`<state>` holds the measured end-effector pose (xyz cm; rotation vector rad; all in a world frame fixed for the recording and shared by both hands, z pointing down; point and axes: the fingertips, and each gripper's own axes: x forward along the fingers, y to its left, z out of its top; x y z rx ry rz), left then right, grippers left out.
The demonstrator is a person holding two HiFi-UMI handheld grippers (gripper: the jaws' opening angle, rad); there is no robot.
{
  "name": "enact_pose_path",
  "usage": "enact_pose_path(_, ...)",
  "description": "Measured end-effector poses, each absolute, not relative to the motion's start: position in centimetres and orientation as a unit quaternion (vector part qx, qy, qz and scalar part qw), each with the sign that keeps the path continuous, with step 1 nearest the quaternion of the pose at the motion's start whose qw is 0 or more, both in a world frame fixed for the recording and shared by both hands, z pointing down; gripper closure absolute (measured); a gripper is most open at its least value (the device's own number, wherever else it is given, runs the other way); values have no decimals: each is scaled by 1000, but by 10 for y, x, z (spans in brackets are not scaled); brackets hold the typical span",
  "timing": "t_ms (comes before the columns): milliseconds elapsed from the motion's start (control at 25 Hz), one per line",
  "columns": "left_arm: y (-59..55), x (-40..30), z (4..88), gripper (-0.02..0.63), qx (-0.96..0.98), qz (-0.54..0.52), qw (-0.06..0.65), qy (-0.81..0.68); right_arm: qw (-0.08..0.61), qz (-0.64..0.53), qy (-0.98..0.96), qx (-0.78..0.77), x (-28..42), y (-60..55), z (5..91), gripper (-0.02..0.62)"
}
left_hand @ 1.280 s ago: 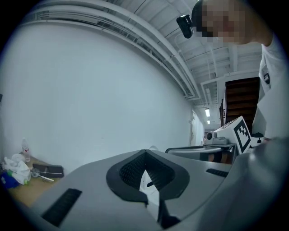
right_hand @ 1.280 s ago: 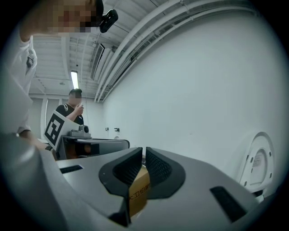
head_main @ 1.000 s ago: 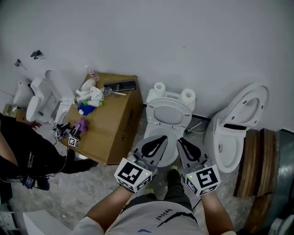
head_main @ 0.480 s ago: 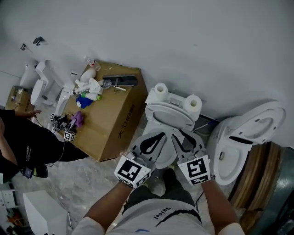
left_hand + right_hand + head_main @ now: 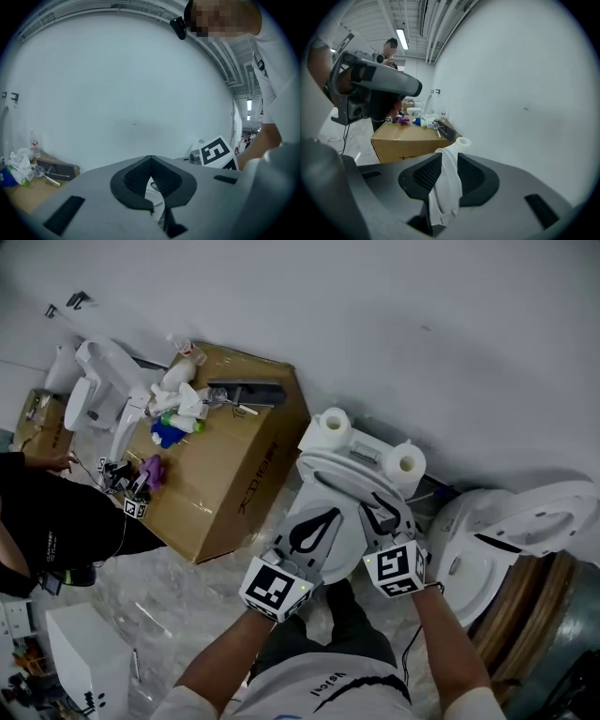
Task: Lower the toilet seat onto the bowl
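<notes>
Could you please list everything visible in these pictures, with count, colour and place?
toilet: one, white, centre, against the wall
toilet seat: one, white, on that toilet
toilet paper rolls: two, white, atop the toilet, at the back
cardboard box: one, brown, left of the toilet
small items: several, white, blue, purple, black, atop the box
second toilet: one, white, right, tilted
white fixture: one, upper left, kind unclear
brown slabs: a few, far right
white box: one, lower left
bystander: one, in black, far left
left gripper: grey, shut, over the toilet
right gripper: grey, jaws have just been opening, now pressing the toilet seat's edge
forearms: two, bottom, holding the grippers
</notes>
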<state>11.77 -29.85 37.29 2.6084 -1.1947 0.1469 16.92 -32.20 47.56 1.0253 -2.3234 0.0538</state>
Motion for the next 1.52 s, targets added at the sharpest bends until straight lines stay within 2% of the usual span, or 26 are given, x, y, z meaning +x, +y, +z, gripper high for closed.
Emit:
enact_pose_path(880,-354,129,469,597,875,55,185,-445,370,26,-868,331,174,-375,575,503)
enact_pose_path(1040,-350,129,475,597,874,58,190,-444,380,24,-866,324,174,-373,582,505)
enact_pose_path(1200,-343,125,478,597,874,62,192,-442,376,45,-870,317,172,-366,581,537)
enact_pose_path(1520,-314,108,480,597,875,66,190,-441,386,51,-882,265,148,-312,583,538)
